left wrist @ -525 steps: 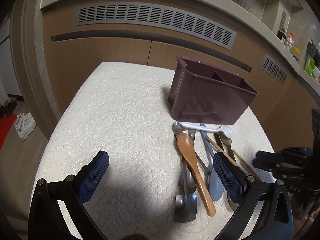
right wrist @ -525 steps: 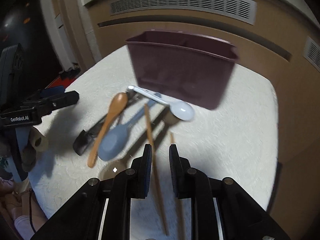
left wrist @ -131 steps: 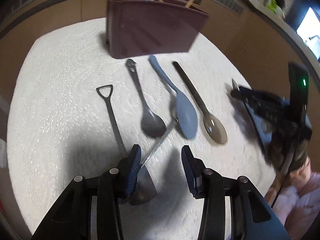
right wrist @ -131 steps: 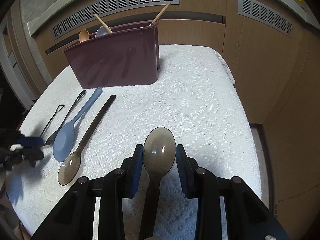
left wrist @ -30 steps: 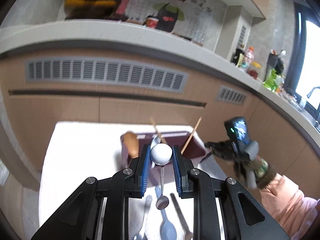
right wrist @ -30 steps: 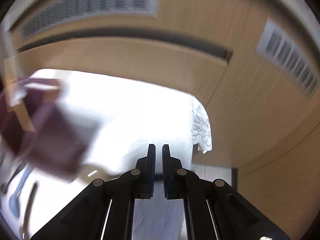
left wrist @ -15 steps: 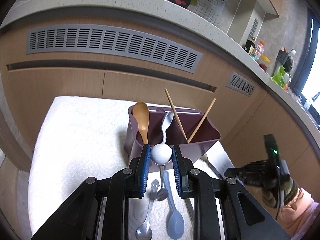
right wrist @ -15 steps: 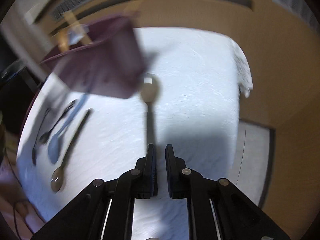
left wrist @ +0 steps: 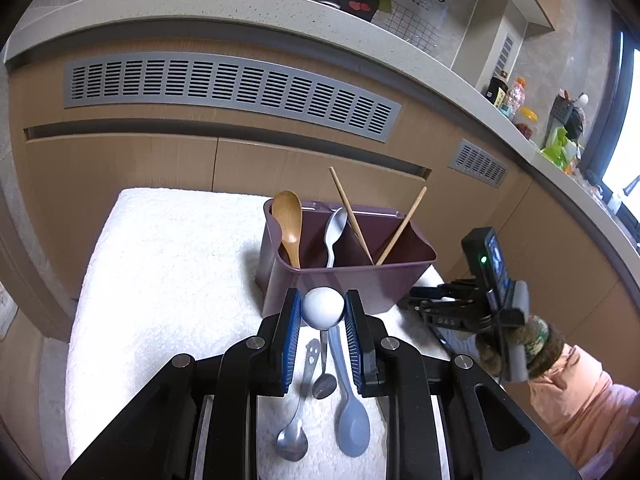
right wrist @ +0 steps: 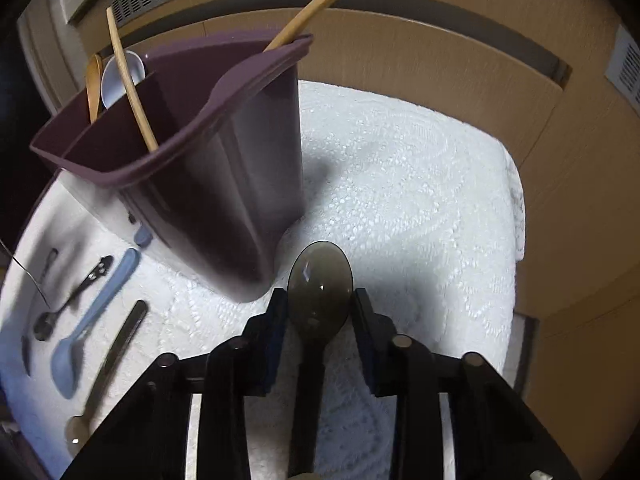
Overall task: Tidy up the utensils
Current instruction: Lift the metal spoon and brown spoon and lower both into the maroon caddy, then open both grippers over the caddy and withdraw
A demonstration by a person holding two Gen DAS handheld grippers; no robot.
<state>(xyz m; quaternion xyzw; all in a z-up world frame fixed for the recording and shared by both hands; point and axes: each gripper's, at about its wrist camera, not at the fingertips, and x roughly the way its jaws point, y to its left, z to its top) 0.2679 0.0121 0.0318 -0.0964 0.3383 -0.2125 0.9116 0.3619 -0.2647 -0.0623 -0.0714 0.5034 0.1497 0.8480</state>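
Utensils, left wrist view: a wooden spoon (left wrist: 291, 227) and a white spoon (left wrist: 335, 230) stand in the left compartment of the maroon caddy (left wrist: 352, 280); two chopsticks (left wrist: 351, 216) lean in the right compartment.
Left gripper (left wrist: 322, 316): jaws pinching the round bowl of a small metal spoon (left wrist: 323, 307), whose handle hangs downward between the blue pads (left wrist: 291, 320).
Cloth surface: white lace tablecloth (left wrist: 168, 280); a smiley-handled steel spoon (left wrist: 296, 420) and a pale blue spoon (left wrist: 350, 408) lie side by side below the left gripper.
Right side of this view: the right gripper (left wrist: 424, 300), held by a gloved hand (left wrist: 516, 344) with a peach sleeve (left wrist: 580, 400), sits just beside the caddy's right end.

Utensils, right wrist view: a dark translucent spoon (right wrist: 318, 300) lies on the tablecloth (right wrist: 420, 208), bowl forward, between the fingers (right wrist: 276, 320).
Right gripper (right wrist: 319, 304): jaws opening, slightly spread either side of the spoon bowl; contact with the pads cannot be told.
Caddy (right wrist: 224, 184): just left of the gripper, holding the chopsticks (right wrist: 132, 84).
Loose items at left: blue spoon (right wrist: 88, 320), dark-handled spoon (right wrist: 108, 368), steel spoon (right wrist: 72, 300).
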